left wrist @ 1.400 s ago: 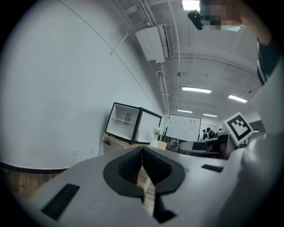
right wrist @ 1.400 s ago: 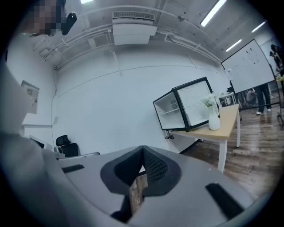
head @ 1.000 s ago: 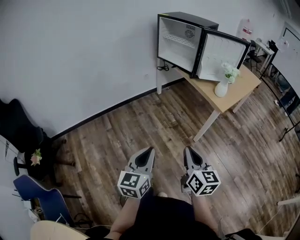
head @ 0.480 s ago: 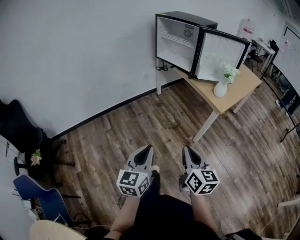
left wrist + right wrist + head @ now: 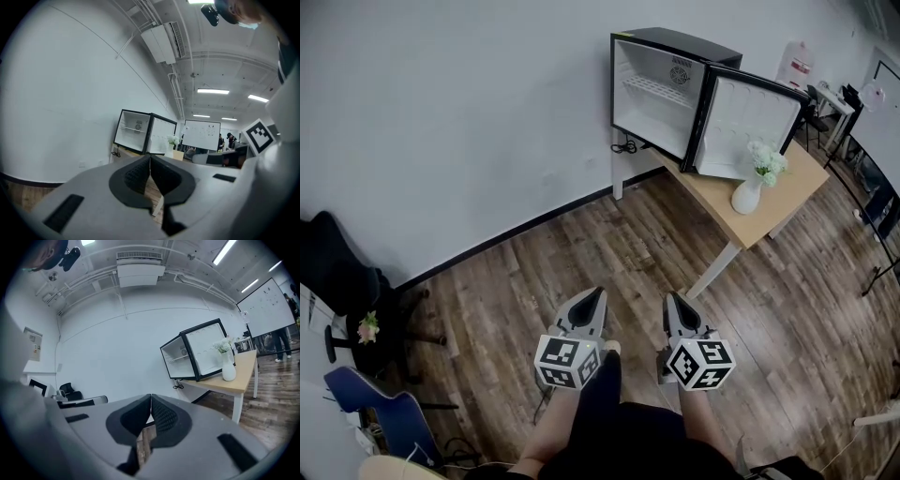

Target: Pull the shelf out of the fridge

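Standing well back from the fridge (image 5: 649, 56), on a wooden floor (image 5: 609, 234). Notes as seen:

Fridge: small, black shell, white inside. It sits at the wall end of the tabletop (image 5: 733, 223), close to the white wall (image 5: 469, 112). Door (image 5: 748, 117) hangs wide open on the right side, its inner face turned this way.

Shelf (image 5: 660, 88): white wire, lying level in the upper part of the compartment, fully inside the fridge. Nothing seen on it.

Vase (image 5: 748, 195) of white flowers stands on the bare wood just in front of the open door, toward the middle of the tabletop. Black cable (image 5: 625, 143) hangs off the tabletop's wall-side corner, left of the fridge.

Left gripper (image 5: 599, 295): low in the head view, pointing toward the table, well apart from it. Jaws pressed together tip to tip, nothing between them.

Right gripper (image 5: 671, 298): beside the left one, same heading, also far from the fridge. Jaws likewise pressed together and empty.

Dark chair (image 5: 337, 272) stands far left, by the wall.
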`<state>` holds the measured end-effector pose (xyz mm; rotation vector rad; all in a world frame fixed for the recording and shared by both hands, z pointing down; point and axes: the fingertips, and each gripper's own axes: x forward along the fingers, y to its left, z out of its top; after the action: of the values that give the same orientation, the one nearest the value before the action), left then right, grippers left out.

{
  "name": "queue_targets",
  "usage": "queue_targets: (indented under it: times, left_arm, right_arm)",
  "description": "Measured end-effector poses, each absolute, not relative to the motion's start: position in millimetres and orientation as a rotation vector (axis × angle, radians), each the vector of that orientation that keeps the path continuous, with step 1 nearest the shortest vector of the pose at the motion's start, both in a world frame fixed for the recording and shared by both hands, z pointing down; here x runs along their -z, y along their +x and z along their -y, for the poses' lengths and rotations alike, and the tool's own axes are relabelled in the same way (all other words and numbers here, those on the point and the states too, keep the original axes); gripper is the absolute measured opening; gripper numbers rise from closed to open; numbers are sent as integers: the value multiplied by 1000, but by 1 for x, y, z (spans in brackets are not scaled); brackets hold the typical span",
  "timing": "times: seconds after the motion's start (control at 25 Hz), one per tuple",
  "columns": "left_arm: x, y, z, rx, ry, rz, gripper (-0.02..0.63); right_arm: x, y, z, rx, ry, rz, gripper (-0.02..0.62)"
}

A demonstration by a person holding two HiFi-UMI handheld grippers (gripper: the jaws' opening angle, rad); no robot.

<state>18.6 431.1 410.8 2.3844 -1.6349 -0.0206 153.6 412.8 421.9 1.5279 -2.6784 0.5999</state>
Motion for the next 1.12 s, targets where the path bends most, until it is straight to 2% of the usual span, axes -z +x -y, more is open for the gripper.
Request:
queue_targets:
  times: [1.12]
  left_arm:
    - [-418,-15,-233,-18,2417,1560,6]
  right_arm:
    - [-429,120,-221,-716,1609,2640,-9]
